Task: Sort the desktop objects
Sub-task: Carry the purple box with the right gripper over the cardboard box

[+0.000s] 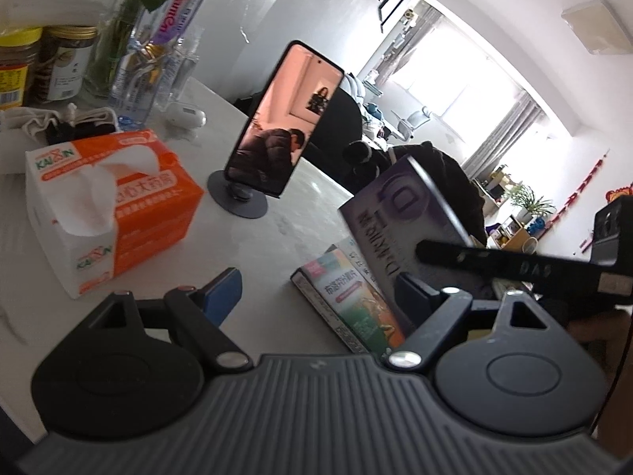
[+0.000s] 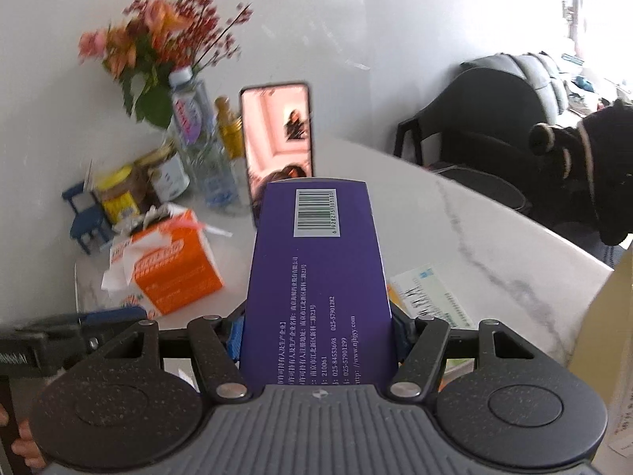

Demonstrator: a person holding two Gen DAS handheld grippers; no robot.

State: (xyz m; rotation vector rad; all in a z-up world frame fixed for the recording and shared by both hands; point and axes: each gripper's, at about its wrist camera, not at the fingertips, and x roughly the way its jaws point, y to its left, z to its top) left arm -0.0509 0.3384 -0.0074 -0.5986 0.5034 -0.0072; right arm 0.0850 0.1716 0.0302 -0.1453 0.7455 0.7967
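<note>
Here the purple box [image 2: 318,273] is clamped between the blue pads of the right gripper [image 2: 316,336] and is held above the white marble table [image 2: 494,245], its barcode face turned upward in the right wrist view. In the left wrist view the same box [image 1: 399,217] is seen tilted, just above a green and white medicine box [image 1: 348,297] that lies flat on the table. The left gripper [image 1: 316,293] is spread wide with nothing between its fingers. An orange tissue box [image 1: 118,209] is seen to the left, and a phone on a round stand [image 1: 285,126] is set behind.
</note>
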